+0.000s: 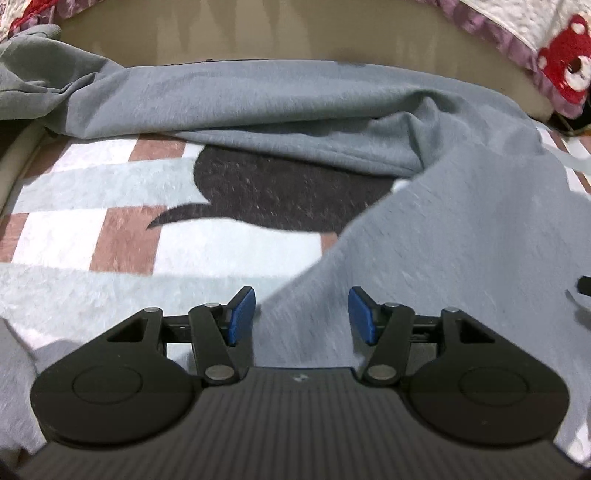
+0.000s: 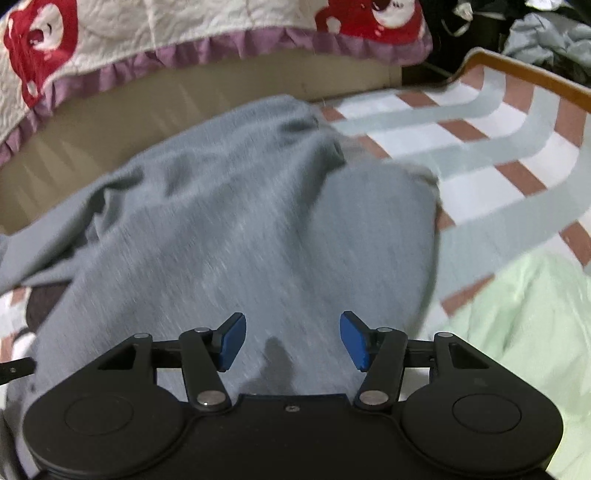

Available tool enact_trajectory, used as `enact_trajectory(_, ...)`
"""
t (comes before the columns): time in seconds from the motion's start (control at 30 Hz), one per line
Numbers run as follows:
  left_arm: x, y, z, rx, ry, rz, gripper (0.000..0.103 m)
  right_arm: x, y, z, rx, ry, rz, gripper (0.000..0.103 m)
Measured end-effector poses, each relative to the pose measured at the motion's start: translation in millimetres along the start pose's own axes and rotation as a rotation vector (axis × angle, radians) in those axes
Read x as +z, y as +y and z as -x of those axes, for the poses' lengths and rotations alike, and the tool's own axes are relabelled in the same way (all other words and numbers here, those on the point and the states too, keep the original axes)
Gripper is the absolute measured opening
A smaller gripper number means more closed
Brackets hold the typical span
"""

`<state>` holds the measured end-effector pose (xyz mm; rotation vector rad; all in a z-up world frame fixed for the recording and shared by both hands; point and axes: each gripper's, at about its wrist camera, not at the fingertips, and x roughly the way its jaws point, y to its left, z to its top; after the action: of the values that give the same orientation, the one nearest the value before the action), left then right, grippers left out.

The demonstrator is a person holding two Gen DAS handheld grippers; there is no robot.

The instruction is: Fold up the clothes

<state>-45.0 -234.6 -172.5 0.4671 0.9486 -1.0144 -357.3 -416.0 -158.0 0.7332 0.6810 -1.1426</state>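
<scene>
Grey garment (image 1: 461,229) lies rumpled and part-folded across the checked rug (image 1: 92,236), presumably spread for folding. Left tongs (image 1: 302,316) and right tongs (image 2: 292,341) hover over it, jaws apart, gripping nothing.

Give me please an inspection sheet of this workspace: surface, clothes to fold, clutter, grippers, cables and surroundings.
Surface: checked mat in white, pale blue and brown, with a dark patch.
Job's things: grey garment lies rumpled and partly doubled over on the mat; pale green cloth lies beside it.
Clutter: heap of clothes beyond the mat's far corner.
Grippers: left gripper open above the grey garment, nothing between the pads; right gripper open above the same garment, nothing held.
Cables: nothing seen.
Surroundings: quilt with red bears and purple frill hangs over a beige base.
</scene>
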Motion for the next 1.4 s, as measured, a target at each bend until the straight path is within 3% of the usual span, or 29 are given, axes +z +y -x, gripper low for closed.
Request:
enact_trajectory(0.13,-6.4,-13.0,17.3,-0.023,-0.010,-0.044,0.062,-15.4,-9.9,-3.2,-0.016,0.000,-0.001,0.062)
enact_trajectory(0.33,-14.3,-31.4,26.4,-0.053,0.005,-0.065,0.062,-28.3,-18.7,6.3,-0.096,-0.049,0.045,0.066)
enact_trajectory(0.6,-21.3,-35.1,28.2,-0.101,0.062,0.046,0.062,-39.3,-22.1,0.0,-0.011,0.002,-0.062,0.073)
enact_trajectory(0.73,-24.7,-39.7,31.3,-0.087,0.055,0.042,0.062,-41.6,-14.1,-5.5,-0.005,-0.015,-0.012,0.079)
enact_trajectory(0.77,-26.3,-40.9,31.1,-0.082,0.057,0.038,0.062,-41.2,-14.0,-6.0,0.010,-0.022,0.001,0.076)
enact_trajectory(0.8,-27.9,-42.1,30.9,-0.077,0.060,0.035,0.062,-40.5,-14.1,-6.0,0.031,-0.029,0.015,0.066)
enact_trajectory(0.87,-30.6,-44.1,30.9,-0.072,0.062,0.027,0.062,-38.5,-13.8,-3.4,0.047,-0.042,0.063,0.016)
enact_trajectory(0.93,-31.7,-46.2,32.6,-0.072,0.056,0.007,0.060,-34.9,-15.2,8.8,0.054,-0.102,0.112,0.007)
enact_trajectory(1.0,-30.9,-48.1,35.4,-0.088,0.058,-0.019,0.045,-33.8,-16.1,26.9,0.055,-0.189,0.164,0.006)
enact_trajectory(1.03,-30.4,-49.1,37.0,-0.096,0.059,-0.031,0.029,-34.4,-15.5,37.7,0.045,-0.239,0.196,0.005)
enact_trajectory(1.07,-29.4,-50.4,38.9,-0.106,0.062,-0.045,0.022,-35.6,-14.5,48.6,0.027,-0.290,0.235,0.005)
enact_trajectory(1.17,-28.2,-60.4,45.7,-0.136,0.049,-0.119,0.021,-43.5,-11.3,65.8,-0.034,-0.356,0.314,0.004)
enact_trajectory(1.23,-31.1,-71.2,48.9,-0.150,0.040,-0.185,0.022,-46.1,-14.7,52.0,-0.051,-0.294,0.290,0.004)
enact_trajectory(1.3,-35.2,-80.1,50.8,-0.169,0.032,-0.230,0.031,-48.5,-17.7,35.7,-0.059,-0.219,0.262,0.004)
enact_trajectory(1.33,-37.2,-83.5,51.1,-0.177,0.028,-0.242,0.045,-50.0,-18.0,28.6,-0.057,-0.181,0.253,0.005)
enact_trajectory(1.37,-39.0,-85.7,50.6,-0.180,0.025,-0.243,0.052,-48.7,-20.8,27.4,-0.042,-0.168,0.228,0.007)
enact_trajectory(1.4,-40.6,-87.5,49.6,-0.182,0.021,-0.245,0.053,-46.1,-24.9,29.1,-0.020,-0.168,0.194,0.009)
